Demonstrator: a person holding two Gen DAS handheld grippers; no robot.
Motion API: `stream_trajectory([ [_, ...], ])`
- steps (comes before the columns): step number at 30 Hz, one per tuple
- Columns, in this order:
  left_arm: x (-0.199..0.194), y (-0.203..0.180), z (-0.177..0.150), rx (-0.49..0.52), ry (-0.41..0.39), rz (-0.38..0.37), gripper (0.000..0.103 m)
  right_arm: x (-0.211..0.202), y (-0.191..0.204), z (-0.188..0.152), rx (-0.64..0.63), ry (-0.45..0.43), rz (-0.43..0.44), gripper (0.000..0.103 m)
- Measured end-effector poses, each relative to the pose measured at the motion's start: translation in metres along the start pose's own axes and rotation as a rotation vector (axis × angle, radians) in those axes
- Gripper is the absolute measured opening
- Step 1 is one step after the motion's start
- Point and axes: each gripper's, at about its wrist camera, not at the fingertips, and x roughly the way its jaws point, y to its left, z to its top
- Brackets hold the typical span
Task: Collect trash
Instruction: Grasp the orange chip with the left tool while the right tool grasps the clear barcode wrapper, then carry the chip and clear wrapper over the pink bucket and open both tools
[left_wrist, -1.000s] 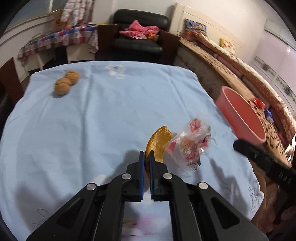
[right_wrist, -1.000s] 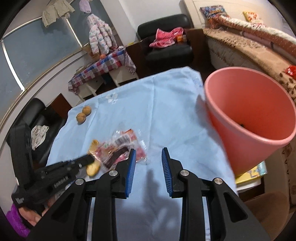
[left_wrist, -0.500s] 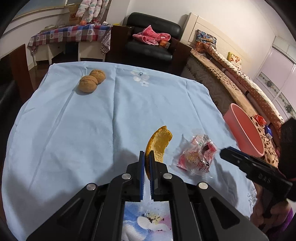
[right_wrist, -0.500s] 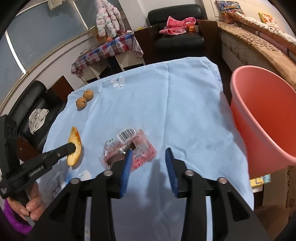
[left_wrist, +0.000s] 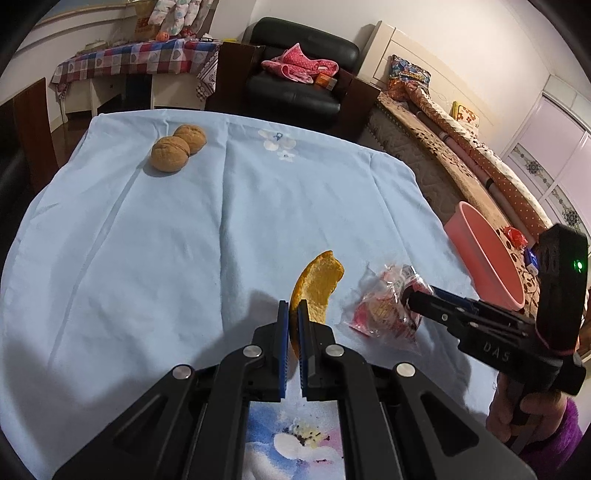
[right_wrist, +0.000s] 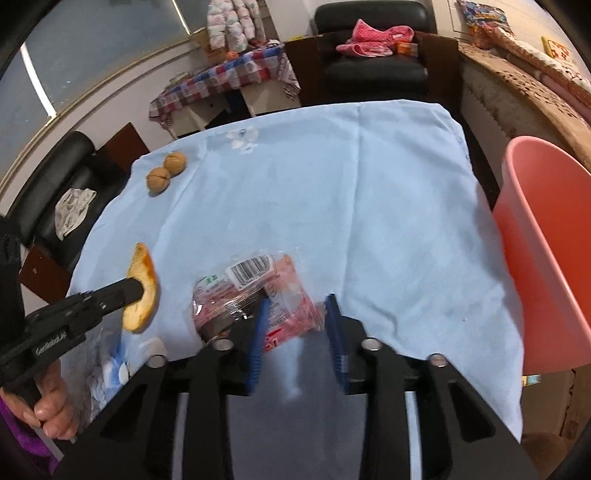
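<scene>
My left gripper (left_wrist: 291, 308) is shut on an orange peel (left_wrist: 318, 284) and holds it above the light blue tablecloth; the peel also shows in the right wrist view (right_wrist: 143, 286). My right gripper (right_wrist: 297, 306) is open, its jaws on either side of a crinkled red and clear plastic wrapper (right_wrist: 255, 291) that lies on the cloth. That wrapper shows in the left wrist view (left_wrist: 384, 310) with the right gripper's tip at it. A pink bin (right_wrist: 546, 254) stands off the table's right edge.
Two walnuts (left_wrist: 177, 147) lie at the far left of the table (left_wrist: 147, 240). The pink bin also shows at the right in the left wrist view (left_wrist: 487, 258). A black armchair (left_wrist: 295, 85) and a bed (left_wrist: 461, 147) stand beyond the table.
My right gripper has moved left from the bin to the wrapper and now straddles it. My left gripper has lifted the peel and pulled back.
</scene>
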Motion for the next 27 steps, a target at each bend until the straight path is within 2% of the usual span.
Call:
stream_trajectory([
  [1,0.0,0.0,-0.001,0.001,-0.001,0.001,0.004,-0.001,0.0,-0.001,-0.001,-0.003,0.001,0.017],
  [3,0.0,-0.002,-0.001,0.005,-0.002,0.002,0.004,-0.003,0.003,-0.004,-0.007,-0.01,0.004,0.015],
  [15,-0.017,-0.021,0.001,0.041,-0.032,0.0,0.004,-0.045,0.001,-0.009,0.002,-0.128,0.011,0.014],
  [27,-0.014,-0.074,0.008,0.12,-0.016,-0.056,0.004,-0.091,-0.034,-0.01,0.064,-0.256,-0.08,0.014],
])
